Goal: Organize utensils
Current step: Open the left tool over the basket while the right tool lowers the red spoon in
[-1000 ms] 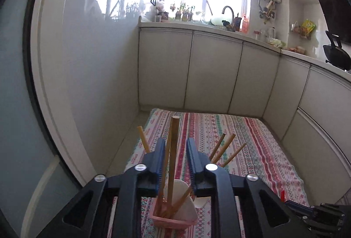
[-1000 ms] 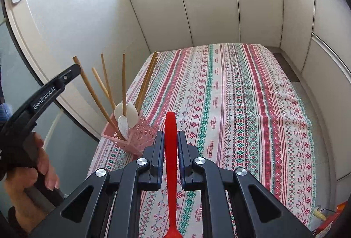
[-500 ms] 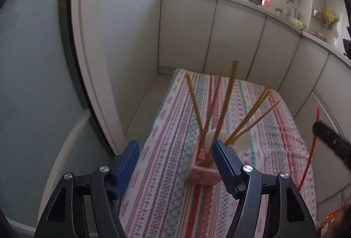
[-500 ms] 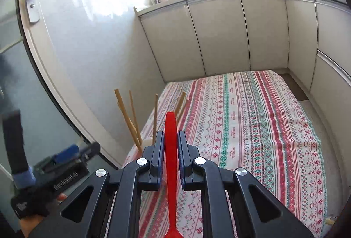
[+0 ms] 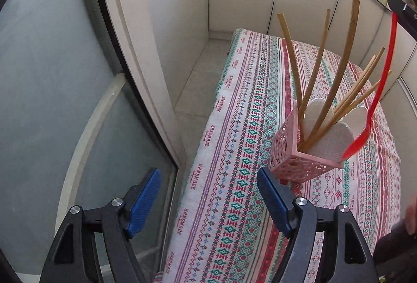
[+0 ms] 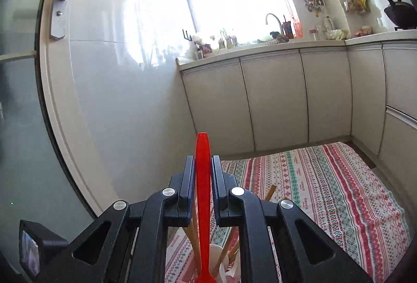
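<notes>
A pink lattice utensil holder (image 5: 294,158) stands on the patterned tablecloth (image 5: 234,178), holding several wooden chopsticks (image 5: 336,79) and white spoons (image 5: 331,139). My left gripper (image 5: 208,199) is open and empty, in front of and left of the holder. My right gripper (image 6: 203,178) is shut on a red plastic spoon (image 6: 203,191), held upright with its bowl down. In the left wrist view the red spoon (image 5: 375,100) hangs over the holder's right side, its bowl at the rim. The holder (image 6: 221,264) shows below my right gripper.
The table stands in a kitchen corner. A glass door with a handle (image 6: 56,4) is on the left, white cabinets (image 6: 273,100) behind. The table's left edge (image 5: 198,152) drops to the floor. A hand (image 5: 410,215) is at the right edge.
My left gripper pulled back and left from the holder, staying open. My right gripper rose and tilted up, bringing the red spoon over the holder.
</notes>
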The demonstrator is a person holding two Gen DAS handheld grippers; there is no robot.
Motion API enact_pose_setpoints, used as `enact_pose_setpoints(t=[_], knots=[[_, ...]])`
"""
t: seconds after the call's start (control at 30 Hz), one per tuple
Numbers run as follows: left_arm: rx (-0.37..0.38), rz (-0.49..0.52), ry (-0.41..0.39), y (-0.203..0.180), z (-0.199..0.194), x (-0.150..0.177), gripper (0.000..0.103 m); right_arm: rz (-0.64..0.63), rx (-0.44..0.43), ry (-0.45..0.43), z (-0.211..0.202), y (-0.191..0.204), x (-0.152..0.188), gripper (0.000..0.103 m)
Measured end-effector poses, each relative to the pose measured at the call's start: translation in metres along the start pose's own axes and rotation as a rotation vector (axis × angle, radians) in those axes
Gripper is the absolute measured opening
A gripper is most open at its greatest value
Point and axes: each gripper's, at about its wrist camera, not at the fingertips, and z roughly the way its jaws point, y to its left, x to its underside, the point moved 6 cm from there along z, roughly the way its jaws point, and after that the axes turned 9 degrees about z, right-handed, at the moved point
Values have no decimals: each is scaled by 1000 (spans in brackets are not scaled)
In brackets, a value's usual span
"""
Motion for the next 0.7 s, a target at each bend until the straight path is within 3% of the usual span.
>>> enact_pose_setpoints(t=[0.37,0.7], knots=[[9,11,25,-4,7,-7,78,-23,36,-66,27,-4,21,12],[14,-5,41,-4,12,-4,78,-14,7,-33,26,-13,24,13]])
